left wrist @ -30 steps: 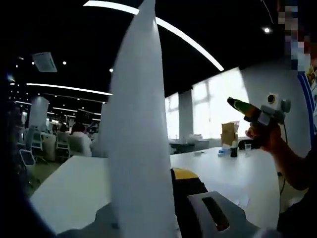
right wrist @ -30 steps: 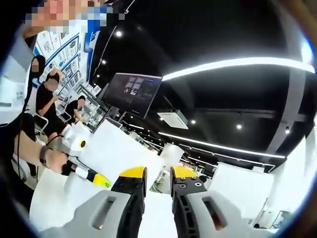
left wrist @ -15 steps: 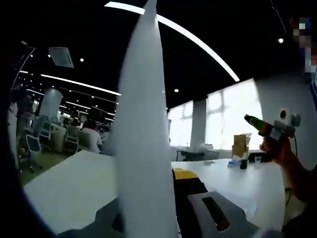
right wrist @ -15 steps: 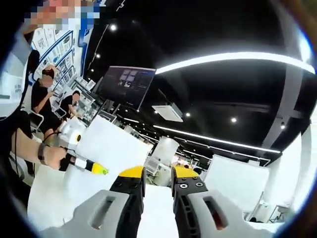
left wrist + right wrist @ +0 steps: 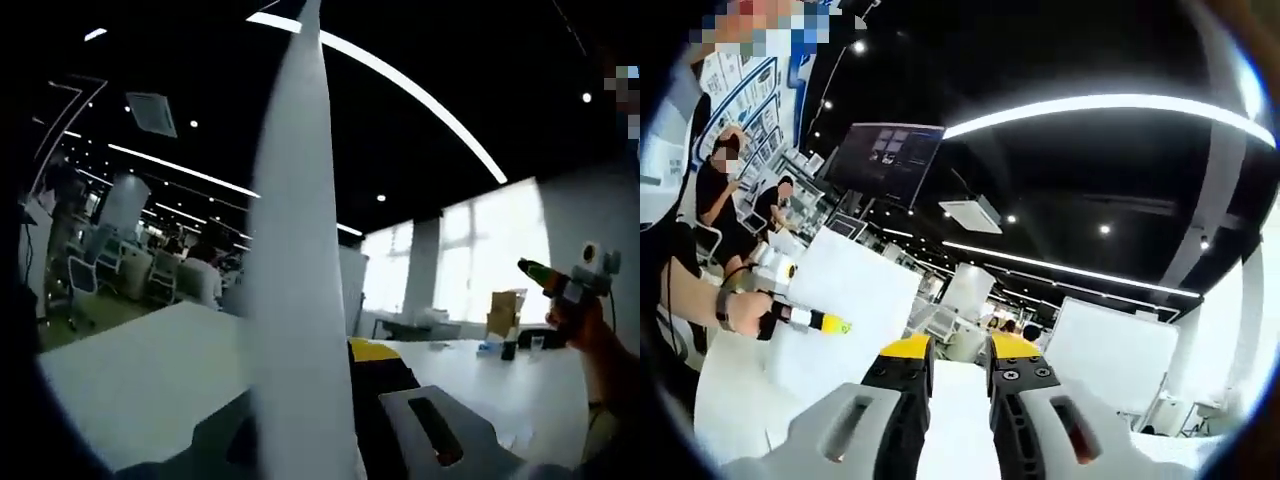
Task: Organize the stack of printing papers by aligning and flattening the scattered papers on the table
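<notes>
A stack of white printing paper (image 5: 295, 300) stands upright and edge-on in the left gripper view. My left gripper (image 5: 322, 362) is shut on it; one yellow-tipped jaw shows to the right of the paper, the other is hidden behind it. The right gripper view shows the same paper (image 5: 845, 315) broadside as a white sheet, lifted above the white table (image 5: 725, 400), with the left gripper (image 5: 820, 322) and a hand on its edge. My right gripper (image 5: 958, 350) is held in the air to the paper's right, jaws nearly together with nothing between them. In the left gripper view the right gripper (image 5: 550, 275) appears far right.
The white table (image 5: 130, 370) spreads below the paper. A cardboard box (image 5: 503, 310) and small bottles stand at its far end. People sit at desks (image 5: 720, 190) on the left, under a hanging monitor (image 5: 880, 160). Office chairs (image 5: 85, 285) stand beyond the table.
Both cameras have swung a little. The paper stays clamped upright in my left gripper. My right gripper now sits farther right and lower in the left gripper view, still holding nothing.
</notes>
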The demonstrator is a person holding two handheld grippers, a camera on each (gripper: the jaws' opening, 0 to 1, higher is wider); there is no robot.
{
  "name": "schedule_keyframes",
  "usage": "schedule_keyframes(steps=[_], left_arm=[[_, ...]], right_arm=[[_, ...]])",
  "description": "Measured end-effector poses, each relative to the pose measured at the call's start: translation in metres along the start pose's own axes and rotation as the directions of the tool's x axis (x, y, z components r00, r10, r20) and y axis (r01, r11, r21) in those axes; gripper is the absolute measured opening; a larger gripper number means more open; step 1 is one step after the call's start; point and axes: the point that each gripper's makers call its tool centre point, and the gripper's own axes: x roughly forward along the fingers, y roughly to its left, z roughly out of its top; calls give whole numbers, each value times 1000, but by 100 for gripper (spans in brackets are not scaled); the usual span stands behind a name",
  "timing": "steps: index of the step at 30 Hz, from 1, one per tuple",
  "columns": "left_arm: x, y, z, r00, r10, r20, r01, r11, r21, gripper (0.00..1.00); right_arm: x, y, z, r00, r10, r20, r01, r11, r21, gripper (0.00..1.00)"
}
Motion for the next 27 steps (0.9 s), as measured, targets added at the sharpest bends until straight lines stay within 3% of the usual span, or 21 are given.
schedule_keyframes(steps=[13,20,27], left_arm=[[-4,32,-17,996,85,23,-85,996,4,8],[-9,50,-21,992,118,48,-114,990,-78,8],[-13,57,-25,989,135,59,-129,987,-95,9]], right_arm=[[-10,-13,-19,998,-50,-39,51,998,43,17],[-17,-18,-37,995,-65,-81,69,996,51,17],[-29,-31,-59,986,-120,-115,130,987,89,17]])
